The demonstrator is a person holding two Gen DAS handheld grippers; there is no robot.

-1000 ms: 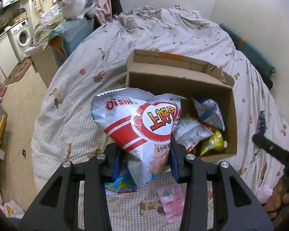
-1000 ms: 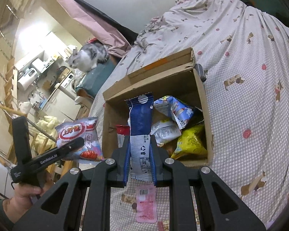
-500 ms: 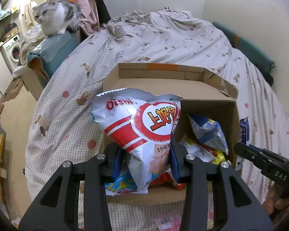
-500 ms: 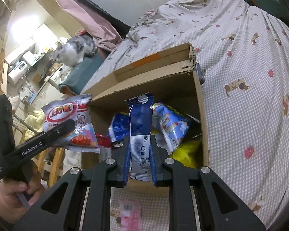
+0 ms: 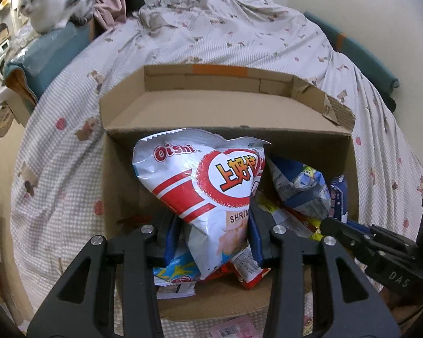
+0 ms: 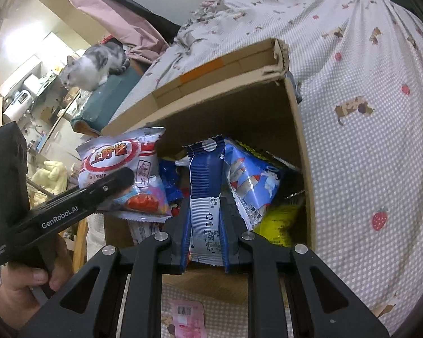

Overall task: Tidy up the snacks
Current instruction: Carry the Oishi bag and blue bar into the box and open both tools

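The left gripper [image 5: 214, 238] is clamped on the lower corner of a white and red Oishi shrimp chip bag [image 5: 203, 186], its blue-padded jaws pressing the crinkled foil from both sides. The bag hangs over the left part of an open cardboard box [image 5: 228, 107], and a second packet with a blue and yellow print [image 5: 174, 271] sits just under it.

The right gripper [image 6: 206, 235] is closed tight on a narrow blue and white snack packet [image 6: 206, 194], which stands upright between the jaws above the box's middle.

Inside the box lie more snacks: a blue and white pouch [image 6: 251, 183] leaning beside the held packet, a yellow bag [image 6: 279, 222] in the right corner, and a red-edged packet [image 5: 249, 269] near the front wall.

The box rests on a bed with a checked quilt [image 6: 366, 146] printed with small animals and strawberries. A pink sachet [image 6: 187, 319] lies on the quilt in front of the box. A hand [image 6: 22, 293] grips the left tool's handle. A grey and white cat [image 6: 94, 66] sits on a teal cushion [image 5: 45, 56] beside the bed.
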